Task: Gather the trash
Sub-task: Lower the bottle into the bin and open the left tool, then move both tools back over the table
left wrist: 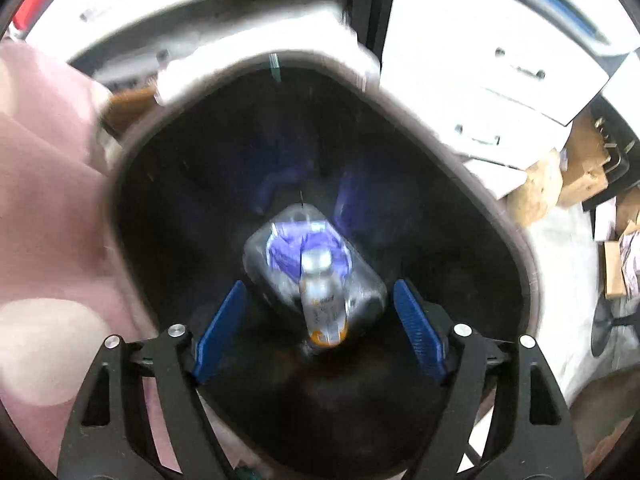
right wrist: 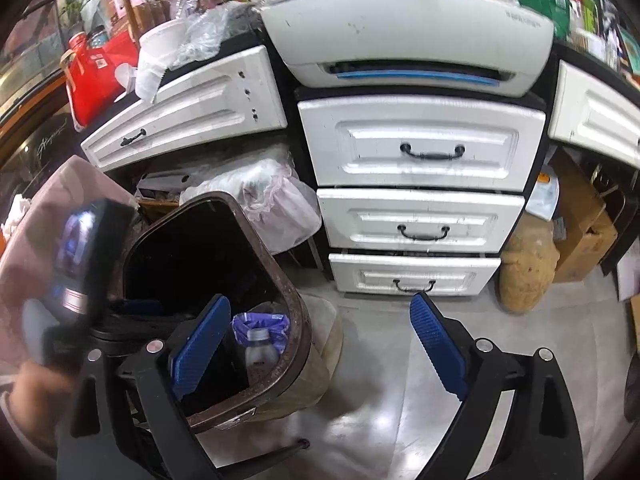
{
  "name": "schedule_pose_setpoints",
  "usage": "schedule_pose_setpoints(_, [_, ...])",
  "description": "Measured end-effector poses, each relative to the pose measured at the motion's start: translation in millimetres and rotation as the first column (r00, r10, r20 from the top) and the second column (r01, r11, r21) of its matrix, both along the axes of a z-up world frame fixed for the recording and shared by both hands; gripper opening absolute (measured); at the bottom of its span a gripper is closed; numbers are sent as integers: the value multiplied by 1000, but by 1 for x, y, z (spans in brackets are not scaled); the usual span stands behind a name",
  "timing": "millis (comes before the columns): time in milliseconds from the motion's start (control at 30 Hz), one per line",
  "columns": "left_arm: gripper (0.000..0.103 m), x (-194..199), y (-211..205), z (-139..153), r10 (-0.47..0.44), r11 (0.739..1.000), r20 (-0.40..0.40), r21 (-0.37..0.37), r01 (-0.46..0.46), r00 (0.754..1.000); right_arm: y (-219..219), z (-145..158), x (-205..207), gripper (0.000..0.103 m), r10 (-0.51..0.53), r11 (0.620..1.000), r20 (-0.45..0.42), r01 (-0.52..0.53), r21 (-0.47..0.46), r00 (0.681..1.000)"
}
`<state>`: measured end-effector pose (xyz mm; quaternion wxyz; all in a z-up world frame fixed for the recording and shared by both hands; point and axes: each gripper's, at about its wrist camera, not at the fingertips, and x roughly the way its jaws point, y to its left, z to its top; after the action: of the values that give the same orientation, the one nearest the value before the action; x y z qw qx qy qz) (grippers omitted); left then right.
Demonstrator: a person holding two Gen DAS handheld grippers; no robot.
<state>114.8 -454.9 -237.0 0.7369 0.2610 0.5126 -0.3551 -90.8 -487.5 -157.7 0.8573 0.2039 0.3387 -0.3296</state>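
I look straight down into a black trash bin. My left gripper hangs over its mouth, open, blue pads wide apart. A clear plastic bottle with an orange band shows blurred between the pads, touching neither. Under it lies a dark plastic tray holding purple wrapping. In the right wrist view the same bin stands at the left, with the bottle and purple wrapping inside. My right gripper is open and empty above the floor beside the bin.
White drawers with a printer on top stand behind the bin. Crumpled plastic bags sit by its far side. A burlap sack and cardboard boxes are at the right. A pink sleeve fills the left.
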Motion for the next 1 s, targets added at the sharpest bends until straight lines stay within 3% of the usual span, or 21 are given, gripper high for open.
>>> schedule_pose_setpoints(33, [83,-3,3,13,5,1000,44,-25,-4,999,1,3,0,90,1,1000,5,-1,-7,1000])
schedule_pose_setpoints(300, [89,-20,35,102,73,969,172,-243,-30,982,12,27,4,94,41,997,28,-39,-66,999])
schedule_pose_setpoints(433, [90,-24,54,136,104,955,241,-295,-29,965,18,39,10,95,65,995,42,-61,-85,997])
schedule_pose_setpoints(600, [91,-24,92,180,155,926,253,-374,-51,955,28,57,27,95,122,987,52,-116,-110,991])
schedule_pose_setpoints(833, [93,-44,152,213,190,913,323,-406,-46,927,59,96,58,97,270,951,75,-253,-175,960])
schedule_pose_setpoints(1000, [94,-44,203,219,255,903,329,-418,-101,909,91,113,74,97,388,906,60,-368,-210,920])
